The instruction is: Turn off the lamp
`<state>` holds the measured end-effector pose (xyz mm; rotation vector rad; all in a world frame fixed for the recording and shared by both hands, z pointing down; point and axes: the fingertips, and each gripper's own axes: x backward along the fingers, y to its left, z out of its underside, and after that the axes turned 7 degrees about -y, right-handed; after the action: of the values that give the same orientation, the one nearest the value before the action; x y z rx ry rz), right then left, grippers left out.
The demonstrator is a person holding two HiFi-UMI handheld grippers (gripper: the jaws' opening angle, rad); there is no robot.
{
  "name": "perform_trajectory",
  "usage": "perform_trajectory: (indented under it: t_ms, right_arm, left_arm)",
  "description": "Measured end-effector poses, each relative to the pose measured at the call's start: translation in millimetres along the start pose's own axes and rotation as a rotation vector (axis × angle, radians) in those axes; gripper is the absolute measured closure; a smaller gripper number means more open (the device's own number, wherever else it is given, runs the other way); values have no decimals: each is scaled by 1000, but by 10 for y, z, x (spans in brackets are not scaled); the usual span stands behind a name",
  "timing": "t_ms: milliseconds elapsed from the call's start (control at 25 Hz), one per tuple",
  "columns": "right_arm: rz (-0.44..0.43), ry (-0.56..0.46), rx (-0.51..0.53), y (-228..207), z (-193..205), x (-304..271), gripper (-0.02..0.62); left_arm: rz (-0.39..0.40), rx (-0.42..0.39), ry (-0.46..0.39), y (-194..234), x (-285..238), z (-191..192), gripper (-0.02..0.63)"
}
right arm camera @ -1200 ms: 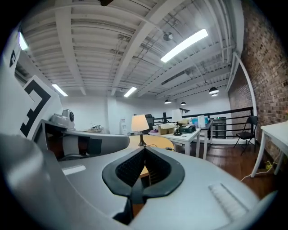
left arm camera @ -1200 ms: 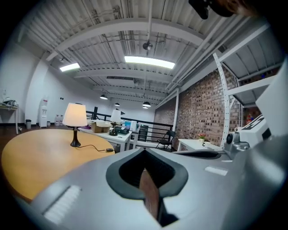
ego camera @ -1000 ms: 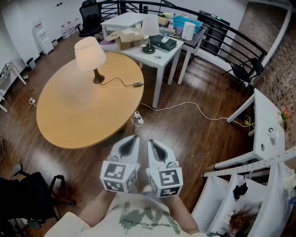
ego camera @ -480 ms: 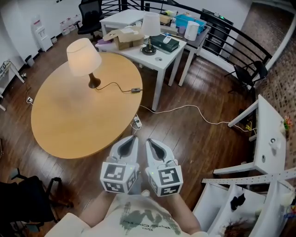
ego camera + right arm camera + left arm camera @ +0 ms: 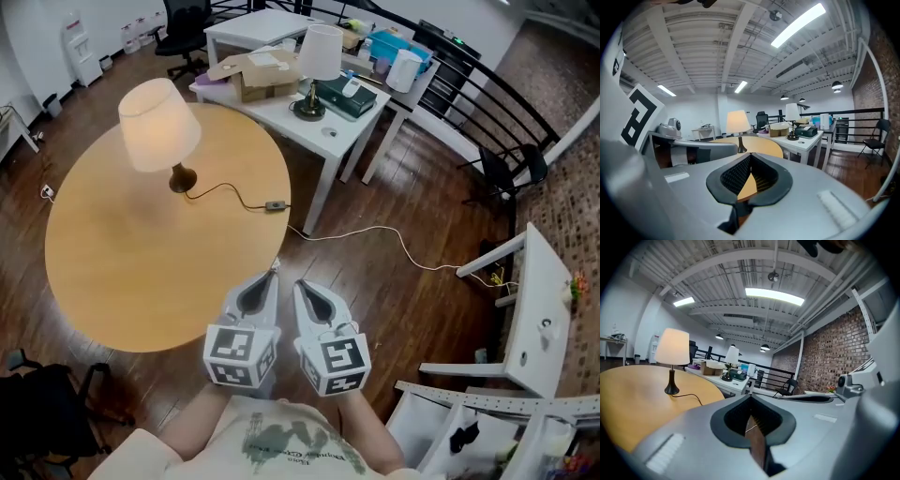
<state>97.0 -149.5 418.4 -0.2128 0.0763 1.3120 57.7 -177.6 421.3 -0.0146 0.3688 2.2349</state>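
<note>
The lit lamp (image 5: 157, 112), with a cream shade and a dark base, stands on the round wooden table (image 5: 122, 272) at the far left. Its black cord runs right to an inline switch (image 5: 275, 205) near the table's right edge. My left gripper (image 5: 273, 273) and right gripper (image 5: 298, 285) are held side by side, both shut and empty, with their tips at the table's near right edge, well short of the switch. The left gripper view shows the lamp (image 5: 671, 348) ahead on the left beyond the left gripper (image 5: 750, 398). The right gripper view has the lamp (image 5: 737, 123) straight ahead past the right gripper (image 5: 750, 156).
A white table (image 5: 333, 127) behind the round one carries an unlit second lamp (image 5: 321, 54), a cardboard box (image 5: 258, 75) and clutter. A white cable (image 5: 375, 234) lies across the wooden floor. A black railing (image 5: 487, 94) and white furniture (image 5: 536, 300) stand on the right; a dark chair (image 5: 47, 412) stands at lower left.
The round table and lamp have drawn closer and slid left in view as both grippers moved forward together. Their tips now reach the table's near edge. Both stay shut.
</note>
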Motion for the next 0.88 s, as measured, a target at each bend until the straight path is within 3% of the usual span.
perform_trajectory:
  t_ms: [520, 880]
  right_arm:
    - [17, 34, 20, -331, -219, -975, 595]
    - [17, 49, 3, -556, -183, -1354, 594]
  left_arm:
    - [21, 22, 45, 555, -909, -132, 606]
    - [-8, 71, 95, 854, -1273, -6, 606]
